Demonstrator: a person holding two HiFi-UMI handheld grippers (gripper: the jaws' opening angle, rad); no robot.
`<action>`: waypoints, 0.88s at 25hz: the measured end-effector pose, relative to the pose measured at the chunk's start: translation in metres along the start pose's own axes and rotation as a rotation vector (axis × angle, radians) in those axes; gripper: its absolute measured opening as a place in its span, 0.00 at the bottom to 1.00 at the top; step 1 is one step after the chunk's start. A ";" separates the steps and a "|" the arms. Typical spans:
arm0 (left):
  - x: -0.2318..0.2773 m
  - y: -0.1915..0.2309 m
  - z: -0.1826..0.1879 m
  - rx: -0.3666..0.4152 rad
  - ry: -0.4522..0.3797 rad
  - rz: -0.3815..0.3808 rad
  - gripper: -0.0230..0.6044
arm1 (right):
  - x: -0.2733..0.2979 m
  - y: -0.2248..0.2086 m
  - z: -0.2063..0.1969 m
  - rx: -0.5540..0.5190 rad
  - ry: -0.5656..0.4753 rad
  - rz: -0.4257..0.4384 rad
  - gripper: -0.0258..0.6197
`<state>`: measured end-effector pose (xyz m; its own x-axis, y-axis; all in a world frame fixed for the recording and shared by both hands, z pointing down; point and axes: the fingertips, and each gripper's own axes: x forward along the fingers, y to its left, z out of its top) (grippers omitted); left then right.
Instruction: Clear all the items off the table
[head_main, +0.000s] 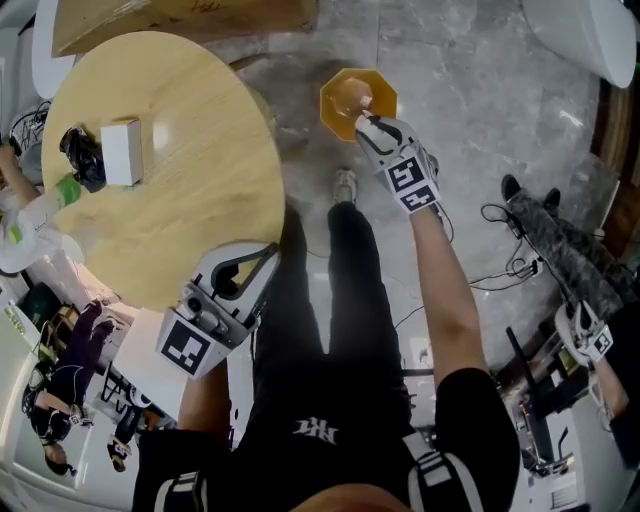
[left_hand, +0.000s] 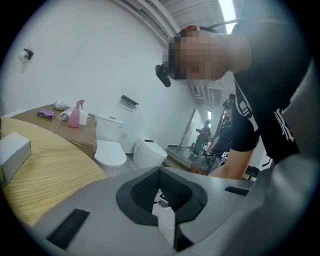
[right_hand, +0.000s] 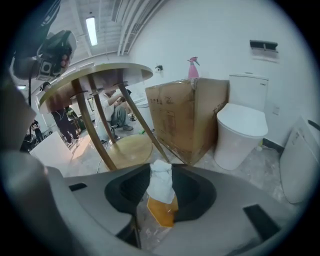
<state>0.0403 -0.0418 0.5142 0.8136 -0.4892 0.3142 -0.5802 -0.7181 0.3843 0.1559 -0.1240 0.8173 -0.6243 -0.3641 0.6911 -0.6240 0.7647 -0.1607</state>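
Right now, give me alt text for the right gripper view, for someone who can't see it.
The right gripper holds a crumpled white paper wad between its jaws, over an orange bin. Behind it are the legs of a round wooden table, a cardboard box with a pink spray bottle on top, and a white toilet.

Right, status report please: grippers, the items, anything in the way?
Right gripper holds white wad over orange bin. Left gripper open, empty, at table edge. White box, black item left on table. Nothing in the way.
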 end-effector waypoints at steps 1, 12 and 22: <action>0.000 0.001 -0.001 0.005 0.002 0.003 0.06 | 0.002 0.000 -0.002 0.005 0.000 0.006 0.26; -0.012 0.008 0.005 0.033 0.003 0.023 0.06 | 0.005 0.004 -0.007 0.015 0.033 0.024 0.33; -0.032 0.007 0.018 0.013 -0.026 0.055 0.06 | -0.055 0.006 0.055 -0.045 -0.018 -0.024 0.09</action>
<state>0.0105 -0.0403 0.4911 0.7812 -0.5410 0.3116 -0.6238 -0.6960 0.3556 0.1606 -0.1284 0.7398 -0.6181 -0.3924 0.6812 -0.6174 0.7787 -0.1116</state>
